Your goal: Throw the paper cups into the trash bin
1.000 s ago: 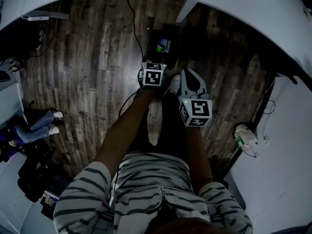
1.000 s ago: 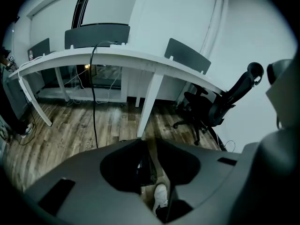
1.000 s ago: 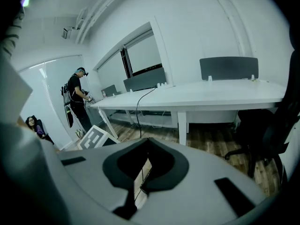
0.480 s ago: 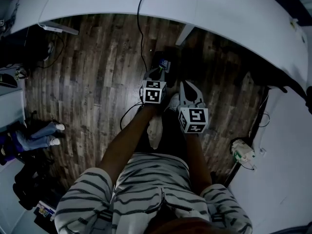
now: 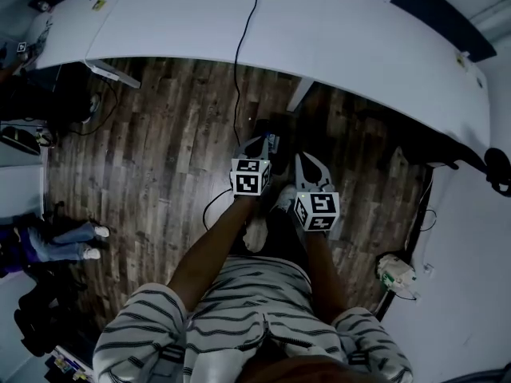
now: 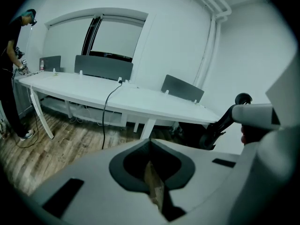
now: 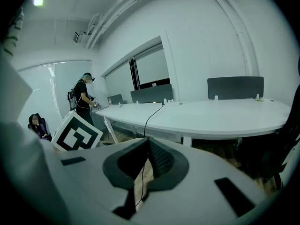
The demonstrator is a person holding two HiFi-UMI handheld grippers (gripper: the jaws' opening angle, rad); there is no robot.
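Nowhere to be made out, the paper cups; of the trash bin, only a possible candidate: a dark boxy container (image 5: 279,130) on the wood-plank floor (image 5: 160,150), close to a table leg (image 5: 299,94), something pale and greenish at its top, too dim to identify. Overlapping it in the head view, left claw (image 6: 150,143), jaws pressed together after just closing, nothing held between them, only a sliver of floor visible through the slit behind the pads. Beside it and slightly nearer the body, right claw (image 7: 149,143), jaws likewise together and empty, a thin strip of floor and black cable (image 7: 152,114) showing below the tips. Both held out on bare forearms in front of a striped shirt (image 5: 239,309), marker cubes (image 5: 251,175) facing up, pale shoe (image 5: 254,234) below. Beyond, curving across the top of the head view, long white table (image 5: 343,34), the same black cable trailing from its top down to the floor. Along the table's far edge, grey divider panels (image 6: 103,67). At the table's far end, standing person (image 6: 11,64) in dark clothes. Off to the left on the floor, jeans-clad legs and white shoes of another person (image 5: 68,238). Near the right wall, small white device (image 5: 397,270) with a cord.
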